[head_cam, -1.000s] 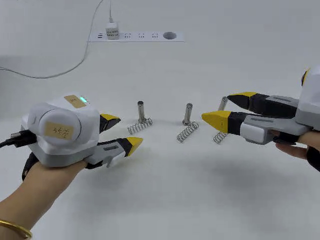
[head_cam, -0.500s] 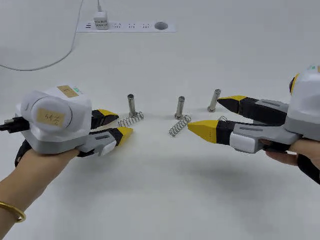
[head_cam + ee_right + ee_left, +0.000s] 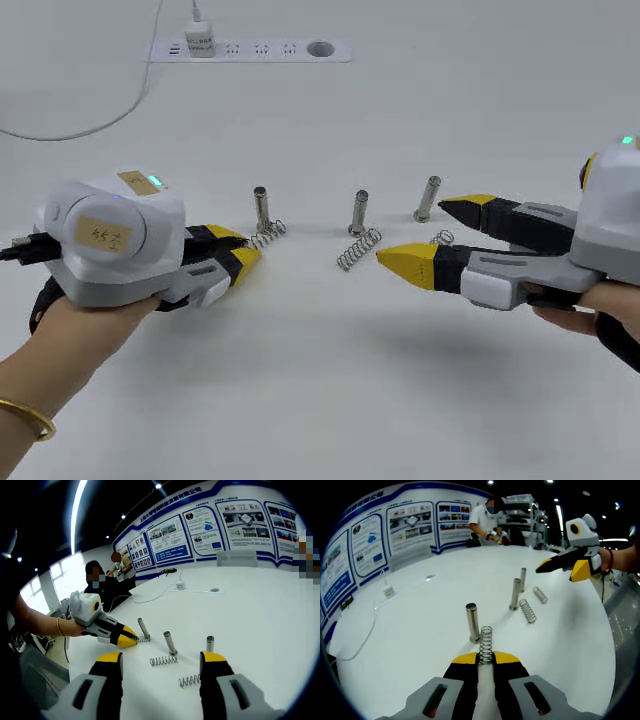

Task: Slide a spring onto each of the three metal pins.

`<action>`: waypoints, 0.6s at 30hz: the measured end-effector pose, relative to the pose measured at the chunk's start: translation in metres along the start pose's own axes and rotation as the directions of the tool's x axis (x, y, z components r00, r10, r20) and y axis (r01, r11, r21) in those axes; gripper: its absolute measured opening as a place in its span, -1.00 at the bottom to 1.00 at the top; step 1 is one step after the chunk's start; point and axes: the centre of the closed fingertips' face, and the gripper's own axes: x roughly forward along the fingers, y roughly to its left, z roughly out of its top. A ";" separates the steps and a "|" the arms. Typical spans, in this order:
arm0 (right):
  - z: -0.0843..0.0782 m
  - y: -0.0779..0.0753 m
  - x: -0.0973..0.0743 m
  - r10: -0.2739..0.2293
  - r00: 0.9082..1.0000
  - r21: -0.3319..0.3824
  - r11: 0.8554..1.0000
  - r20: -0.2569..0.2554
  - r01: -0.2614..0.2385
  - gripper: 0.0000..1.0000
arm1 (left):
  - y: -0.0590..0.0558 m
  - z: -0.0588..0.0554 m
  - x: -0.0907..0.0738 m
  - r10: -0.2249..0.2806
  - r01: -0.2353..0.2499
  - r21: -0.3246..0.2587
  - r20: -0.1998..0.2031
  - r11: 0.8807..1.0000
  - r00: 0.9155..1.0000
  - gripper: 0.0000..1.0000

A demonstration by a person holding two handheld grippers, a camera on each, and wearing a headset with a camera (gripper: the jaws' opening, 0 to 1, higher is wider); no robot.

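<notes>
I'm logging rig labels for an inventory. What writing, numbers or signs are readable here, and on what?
On the left gripper, the tan side sticker: handwritten marks, illegible.
Its tan top sticker: too blurred to read.
On the coiled metal spring in its jaws: no marking.
On the blue-framed wall posters: print too small.
On the white power strip: nothing readable.
No text can be quoted.

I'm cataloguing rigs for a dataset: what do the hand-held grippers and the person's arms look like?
The left hand-held gripper and the right hand-held gripper share rounded white housings, grey mounts, black jaws tipped yellow, and a green light. The left carries two beige labels and a black cable at its back. Black straps hang beneath both. The left arm wears a gold bangle.
</notes>
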 end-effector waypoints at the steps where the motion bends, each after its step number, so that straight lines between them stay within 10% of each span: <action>1: 0.000 0.000 0.000 -0.001 1.000 0.004 1.000 0.001 0.001 0.27 | 0.000 0.000 0.000 0.000 0.000 -0.003 -0.001 1.000 1.000 -0.81; 18: 0.008 0.011 -0.004 0.019 1.000 0.054 0.998 0.016 -0.020 0.22 | -0.024 0.022 -0.027 -0.013 0.012 0.013 0.068 1.000 0.998 -0.81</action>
